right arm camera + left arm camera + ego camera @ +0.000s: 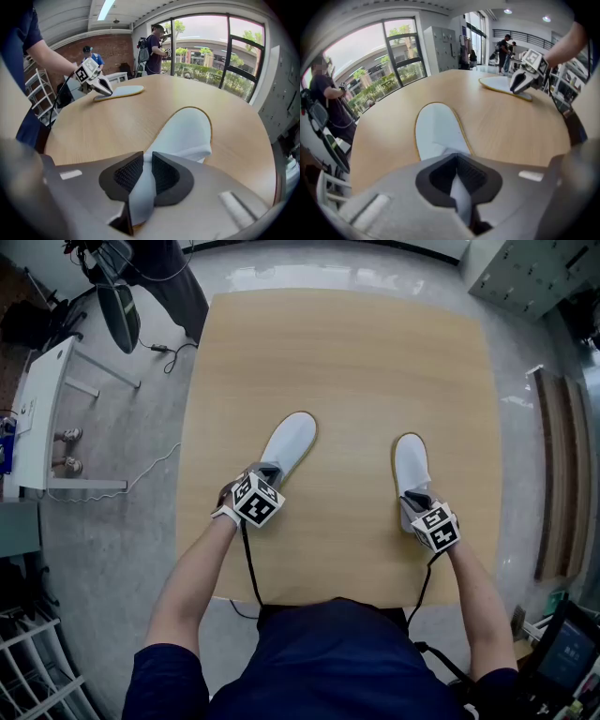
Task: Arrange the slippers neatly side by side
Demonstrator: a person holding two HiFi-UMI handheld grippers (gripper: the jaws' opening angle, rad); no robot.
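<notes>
Two white slippers lie well apart on the counter [356, 352]. The left slipper [291, 442] sits about the counter's middle, slanted, with its toe leaning toward the far right corner. The left gripper [268, 472] has its fingers [474, 173] clenched on a thin fold of white cloth at the heel end, a hold that looks meant for dragging the slipper and swinging it straight.

The right slipper [410, 465] lies nearer the counter's right edge and points almost squarely at the far edge. The right gripper [418, 501] pinches a thicker fold of heel-end cloth in the same way. Holding both by the heel, I'd judge, lets the person slide them together while the toes trail.

Only bare counter lies between the pair, so nothing blocks the way. Off the counter are a white stand [42, 418] and a cable [150, 470] beyond its left edge, wooden boards [561, 474] beyond its right edge, and grey lockers [534, 273] past its far right corner.
</notes>
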